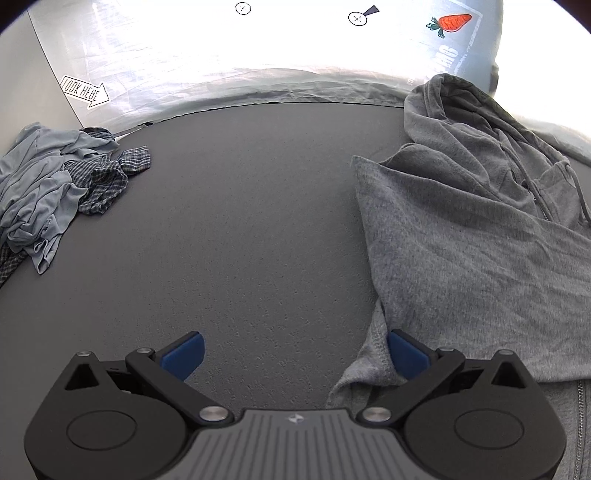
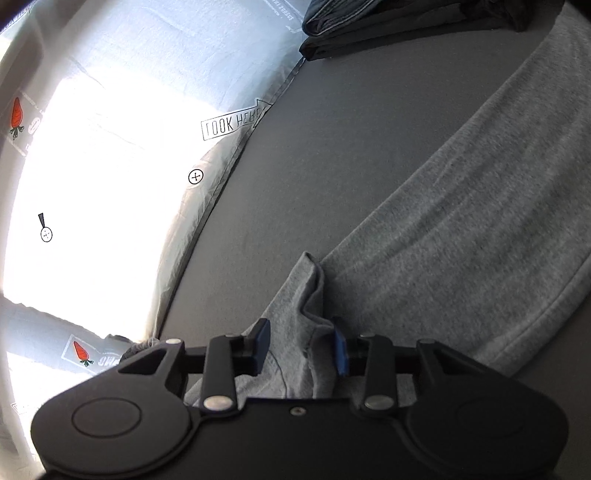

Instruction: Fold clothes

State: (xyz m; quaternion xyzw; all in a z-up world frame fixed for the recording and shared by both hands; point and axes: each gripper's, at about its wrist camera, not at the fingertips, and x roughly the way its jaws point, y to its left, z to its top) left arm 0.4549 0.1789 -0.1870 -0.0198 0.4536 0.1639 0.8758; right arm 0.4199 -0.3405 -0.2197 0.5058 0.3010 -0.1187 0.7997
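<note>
A grey zip hoodie [image 1: 472, 236] lies on the dark grey table [image 1: 240, 221], on the right of the left wrist view, hood at the far end. My left gripper [image 1: 295, 354] is open wide; its right blue pad [image 1: 406, 352] touches the hoodie's folded edge and the left pad is over bare table. In the right wrist view the hoodie [image 2: 461, 240] stretches away to the upper right. My right gripper [image 2: 301, 345] is open, with a raised fold of the grey fabric between its blue pads [image 2: 263, 341], not clamped.
A crumpled pile of light blue and plaid clothes [image 1: 55, 192] lies at the table's far left. A folded dark stack [image 2: 388, 26] sits at the far end in the right wrist view. A printed grey sheet [image 1: 258, 55] with a carrot and arrows borders the table.
</note>
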